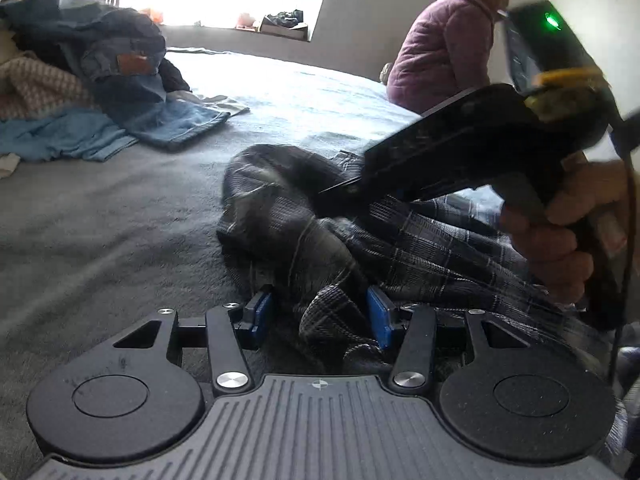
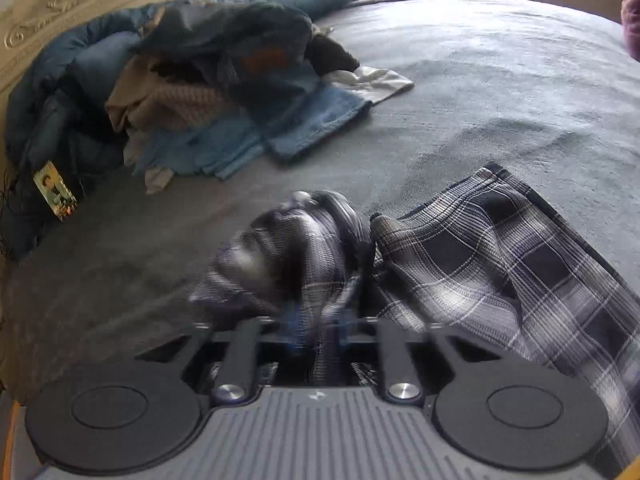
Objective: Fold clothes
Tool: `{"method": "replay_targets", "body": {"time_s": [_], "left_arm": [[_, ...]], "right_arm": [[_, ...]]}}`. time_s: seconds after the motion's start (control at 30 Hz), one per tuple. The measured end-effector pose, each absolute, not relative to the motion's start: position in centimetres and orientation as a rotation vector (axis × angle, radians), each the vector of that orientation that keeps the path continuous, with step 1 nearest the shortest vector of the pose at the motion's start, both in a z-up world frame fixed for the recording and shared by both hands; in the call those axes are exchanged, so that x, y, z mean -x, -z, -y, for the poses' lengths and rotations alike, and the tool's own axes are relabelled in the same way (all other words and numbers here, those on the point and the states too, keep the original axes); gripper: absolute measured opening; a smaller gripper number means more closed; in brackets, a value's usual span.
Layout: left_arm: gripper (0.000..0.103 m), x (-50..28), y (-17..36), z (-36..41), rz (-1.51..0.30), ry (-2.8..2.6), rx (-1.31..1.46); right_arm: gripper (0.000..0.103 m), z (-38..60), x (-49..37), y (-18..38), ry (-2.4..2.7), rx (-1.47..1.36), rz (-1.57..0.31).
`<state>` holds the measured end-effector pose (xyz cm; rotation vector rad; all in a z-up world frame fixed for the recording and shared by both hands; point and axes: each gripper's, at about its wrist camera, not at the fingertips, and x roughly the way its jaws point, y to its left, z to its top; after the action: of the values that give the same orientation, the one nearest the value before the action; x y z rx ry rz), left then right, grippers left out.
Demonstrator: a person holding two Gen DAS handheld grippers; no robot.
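A dark plaid garment [image 1: 400, 240] lies crumpled on the grey bed cover [image 1: 100, 220]. My left gripper [image 1: 320, 312] is open, its blue pads [image 1: 378, 314] on either side of a fold of the plaid cloth. The right gripper [image 1: 344, 190] reaches in from the right, held by a hand, its tip on the plaid cloth. In the right wrist view the right gripper [image 2: 318, 326] is shut on a bunched, blurred part of the plaid garment [image 2: 500, 256], the rest spread to the right.
A pile of clothes [image 1: 100, 92] with jeans, a blue towel and a knit piece sits at the far left, also in the right wrist view [image 2: 192, 92] by the carved headboard [image 2: 80, 4]. A person in a pink jacket [image 1: 444, 48] sits at the bed's far edge.
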<state>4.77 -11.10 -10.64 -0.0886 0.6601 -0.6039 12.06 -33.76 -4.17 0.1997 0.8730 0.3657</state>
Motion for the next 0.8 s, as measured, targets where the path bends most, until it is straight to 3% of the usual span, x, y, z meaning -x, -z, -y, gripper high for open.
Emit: {"method": "replay_targets", "body": {"time_s": [0.2,0.4,0.63,0.73,0.8], "left_arm": [[0.05,-2.1,8.6,5.3,-0.656,0.567,0.218],[0.051,1.6,6.8,-1.6,-0.65,0.434,0.319],[0.058,5.0,4.8,-4.5,-0.61,0.447,0.379],[0.067,6.1,4.6,-3.0,-0.596,0.497,0.32],[0.068,6.5,4.9,-1.9,-0.613,0.527,0.284]], "right_arm": [[0.01,33.2,-5.7,-0.3,-0.465,-0.133,-0.663],[0.01,27.2,3.2,-2.1,-0.601,0.132,-0.539],[0.01,15.8,14.3,4.6,-0.731,0.767,-0.367],[0.012,13.2,16.1,8.1,-0.717,0.903,-0.346],[0.015,12.9,16.8,8.8,-0.706,0.907,-0.36]]}}
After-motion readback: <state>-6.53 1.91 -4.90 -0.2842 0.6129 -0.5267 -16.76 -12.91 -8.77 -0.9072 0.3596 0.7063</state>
